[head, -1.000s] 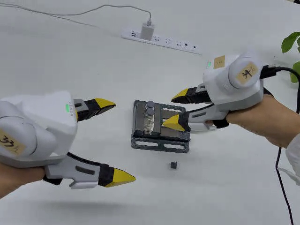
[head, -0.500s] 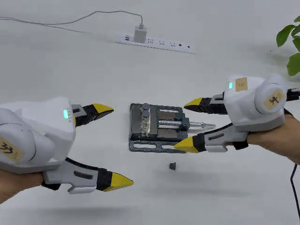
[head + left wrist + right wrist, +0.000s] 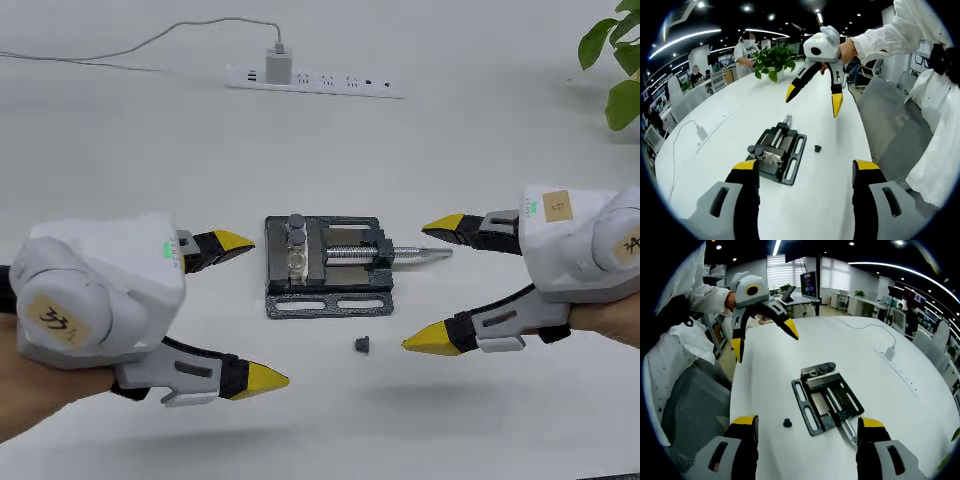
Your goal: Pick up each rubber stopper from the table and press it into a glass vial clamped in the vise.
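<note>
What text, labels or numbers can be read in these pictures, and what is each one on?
"33", handwritten, on the tan sticker on the left gripper.
"34", probably; partly cut by the picture's edge, on the edge sticker on the right gripper.
Small sticker on top of the right gripper: marks too small to read.
Power strip: no text readable.

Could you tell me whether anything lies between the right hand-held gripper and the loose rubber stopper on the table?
Nothing visible does: bare table lies between the open right hand-held gripper and the rubber stopper, and the vise sits off to one side of that path.
</note>
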